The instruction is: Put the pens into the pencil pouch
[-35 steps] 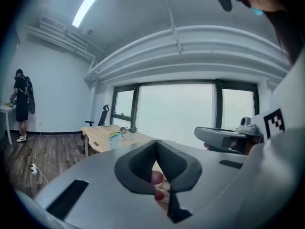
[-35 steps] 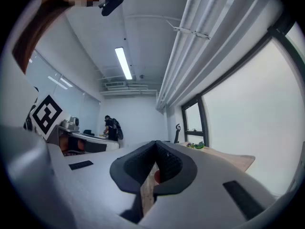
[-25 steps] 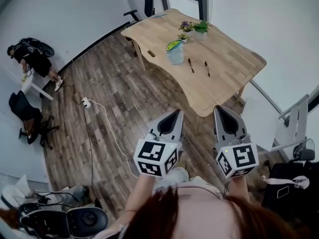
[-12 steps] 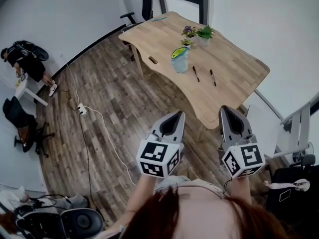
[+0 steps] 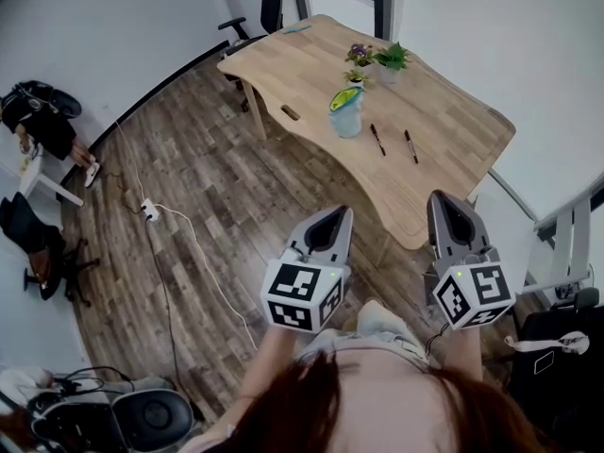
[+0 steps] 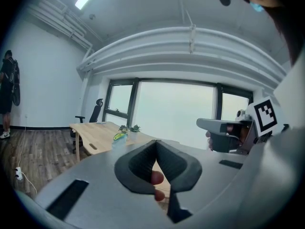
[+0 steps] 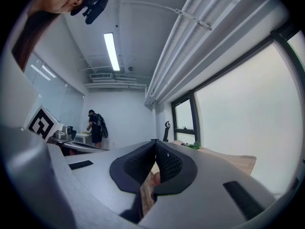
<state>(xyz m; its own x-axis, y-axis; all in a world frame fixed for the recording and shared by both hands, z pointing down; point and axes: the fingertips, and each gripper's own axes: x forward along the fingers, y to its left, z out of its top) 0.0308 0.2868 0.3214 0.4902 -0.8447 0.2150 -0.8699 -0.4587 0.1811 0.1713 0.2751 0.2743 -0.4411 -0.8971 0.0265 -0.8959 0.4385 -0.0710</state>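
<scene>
Here the bench (image 5: 302,64) stands in a corner of the room, with its far and right sides close to the walls. Its near edge is curved, and its near corner points toward the two grippers. Left of the bench there is a wide free wooden floor (image 5: 217,177); only a white cable (image 5: 203,253) runs over it, away from the bench.

The pouch (image 5: 346,113) stands upright about in the middle of the bench. The two pens (image 5: 377,140) lie side by side, apart from each other, on the bench just right of the pouch. Two small plants (image 5: 377,59) stand behind the pouch.

The pens show only in the head view. The left gripper view shows the bench and the pouch far away, too small for details. The right gripper view shows a person (image 7: 96,126) standing at the far wall.

The left gripper (image 5: 337,211) and the right gripper (image 5: 440,196) are in the air before the near edge of the bench. Both have their jaws closed together, with nothing between them, and they touch nothing.
</scene>
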